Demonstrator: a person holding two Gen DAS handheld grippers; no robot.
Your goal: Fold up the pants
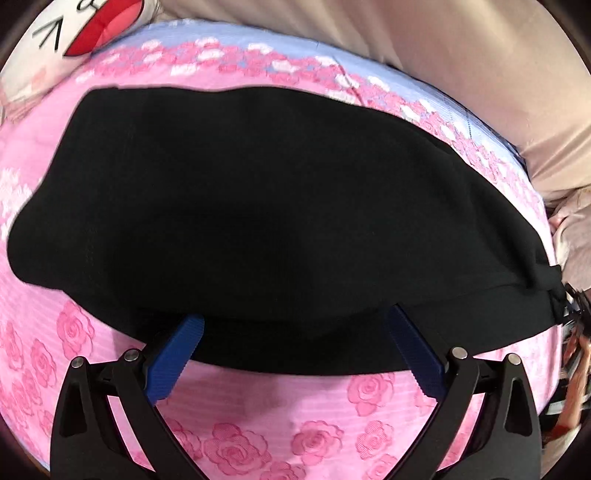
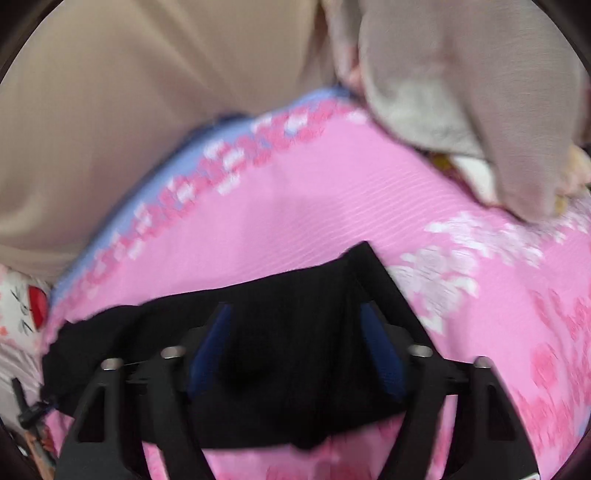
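Observation:
The black pants (image 1: 266, 206) lie folded in a broad flat stack on the pink rose-print bedsheet (image 1: 314, 424). My left gripper (image 1: 295, 317) is open, its blue fingertips (image 1: 184, 343) spread wide and slid under the near edge of the stack. In the right wrist view, a corner of the pants (image 2: 295, 332) lies between and over the blue fingers (image 2: 212, 350) of my right gripper (image 2: 295, 310), which stands open with the cloth draped across it. That view is blurred.
A beige curtain or blanket (image 1: 461, 74) hangs along the far side of the bed. A white cushion with a red print (image 1: 74, 33) lies at the far left. Grey-beige cloth (image 2: 480, 110) is heaped at the sheet's far right.

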